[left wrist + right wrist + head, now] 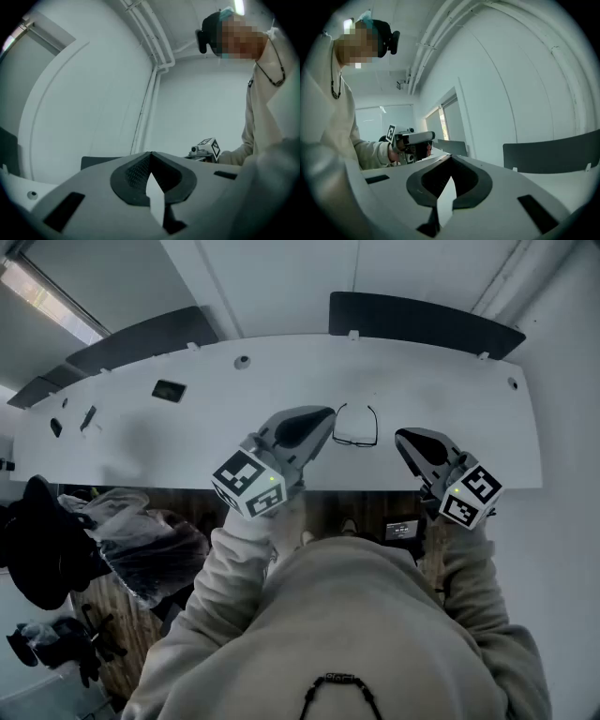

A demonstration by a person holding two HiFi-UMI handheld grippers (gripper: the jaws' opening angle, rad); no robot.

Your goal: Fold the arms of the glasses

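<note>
Both grippers shut & empty, flanking the glasses at the worktop's front edge; folding not begun.

Glasses (355,426) lie on the white worktop (187,451) close to its front edge, approx. mid-length, so both tools can reach them. L gripper (325,415) hangs just beside their left side and R gripper (403,437) near their right, prob. so each can work one arm. Both are off the frame as far as the head view shows. L gripper view has the jaws tip to tip w/ nothing btwn them. R gripper view shows the same, jaws closed on nothing. Each gripper view looks across at the other tool, not down, so neither shows the glasses. Glasses look thin, dark-rimmed and light. Front seems to face the person w/ both arms spread toward the far edge, i.e. unfolded. Hinges too small to make out.
</note>
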